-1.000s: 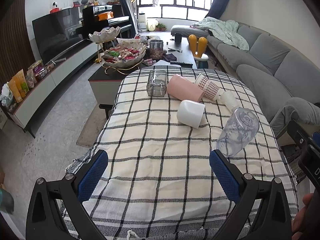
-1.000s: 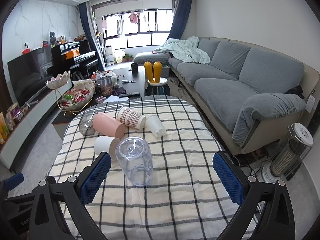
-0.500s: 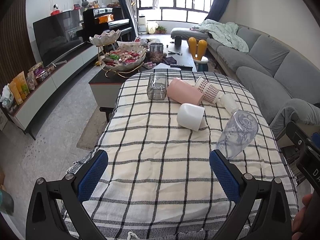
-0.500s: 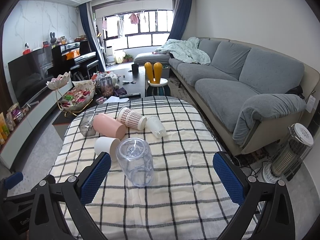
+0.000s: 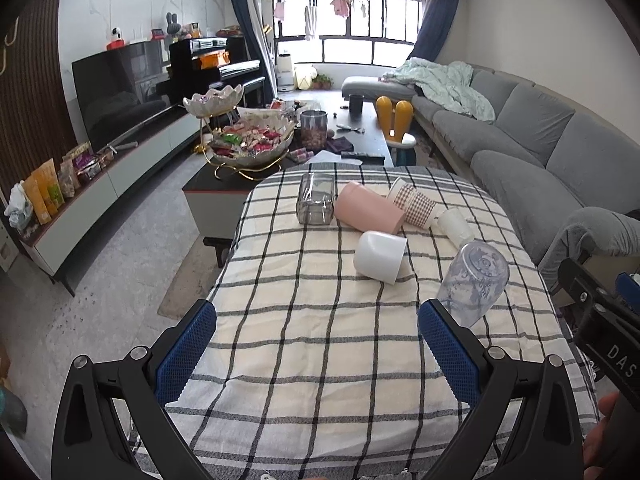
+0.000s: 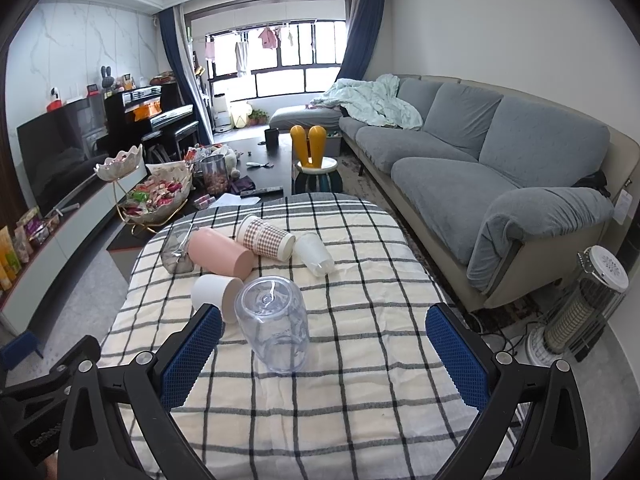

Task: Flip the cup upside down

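Left gripper (image 5: 316, 344) apart | right gripper (image 6: 322, 354) apart | clear ribbed plastic cup (image 6: 274, 322) inverted on checked cloth (image 6: 360, 400)

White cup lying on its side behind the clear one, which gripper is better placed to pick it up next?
Probably left. The white cup lies open ahead between the left gripper fingers. From the right gripper, the clear cup stands in front and partly blocks it. Both are open and empty.

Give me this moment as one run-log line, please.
clear cup: upside down on tablecloth | left tool: open | right tool: open
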`<state>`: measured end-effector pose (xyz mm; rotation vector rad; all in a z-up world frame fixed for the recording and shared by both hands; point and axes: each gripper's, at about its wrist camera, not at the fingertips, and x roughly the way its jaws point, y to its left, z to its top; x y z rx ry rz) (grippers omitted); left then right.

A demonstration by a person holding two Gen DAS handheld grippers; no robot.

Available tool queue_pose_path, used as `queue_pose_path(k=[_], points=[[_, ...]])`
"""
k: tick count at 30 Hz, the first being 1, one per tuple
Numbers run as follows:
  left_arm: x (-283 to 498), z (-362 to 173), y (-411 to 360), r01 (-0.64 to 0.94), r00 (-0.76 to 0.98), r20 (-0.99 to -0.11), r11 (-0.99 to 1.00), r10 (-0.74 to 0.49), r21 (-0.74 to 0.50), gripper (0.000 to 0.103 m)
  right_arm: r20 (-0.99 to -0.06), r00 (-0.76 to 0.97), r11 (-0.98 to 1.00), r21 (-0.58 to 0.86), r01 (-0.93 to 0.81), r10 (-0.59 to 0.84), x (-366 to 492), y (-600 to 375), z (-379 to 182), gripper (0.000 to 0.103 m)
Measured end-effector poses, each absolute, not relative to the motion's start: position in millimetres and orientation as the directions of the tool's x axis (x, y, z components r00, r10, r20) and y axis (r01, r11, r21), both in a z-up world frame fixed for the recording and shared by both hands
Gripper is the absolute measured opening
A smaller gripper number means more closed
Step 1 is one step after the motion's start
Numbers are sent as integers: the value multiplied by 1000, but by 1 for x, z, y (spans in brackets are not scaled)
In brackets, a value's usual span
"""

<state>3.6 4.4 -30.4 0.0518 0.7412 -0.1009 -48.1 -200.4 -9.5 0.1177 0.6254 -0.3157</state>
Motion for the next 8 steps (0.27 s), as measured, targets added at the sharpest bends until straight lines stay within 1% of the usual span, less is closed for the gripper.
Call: queue_pose_path(k=[8], points=[[4,-28,3,95,743,-667,995,-50,31,103,-592,765,946,14,324,-253,-48,-202,-10,102]])
